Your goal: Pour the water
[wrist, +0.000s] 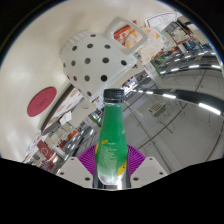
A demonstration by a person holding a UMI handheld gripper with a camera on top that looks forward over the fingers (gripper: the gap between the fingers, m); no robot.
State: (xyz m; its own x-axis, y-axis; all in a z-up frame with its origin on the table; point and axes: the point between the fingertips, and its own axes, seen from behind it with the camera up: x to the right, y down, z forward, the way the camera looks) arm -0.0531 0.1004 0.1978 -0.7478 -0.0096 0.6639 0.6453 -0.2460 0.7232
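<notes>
A green plastic bottle (pixel 113 135) with a black cap and a green-and-yellow label stands up between my gripper's (pixel 113 163) two fingers. Both purple pads (pixel 92 158) press against the bottle's lower body from either side, so the gripper is shut on it. The bottle is lifted and the whole scene behind it appears strongly tilted. The bottle's base is hidden behind the finger housing. No cup or receiving vessel can be made out.
Behind the bottle rises a large white structure with dark round holes (pixel 98 58). Shop shelves with packaged goods (pixel 170 45) run beyond it. A round red sign (pixel 42 100) sits off to the left. Glossy floor (pixel 175 125) spreads to the right.
</notes>
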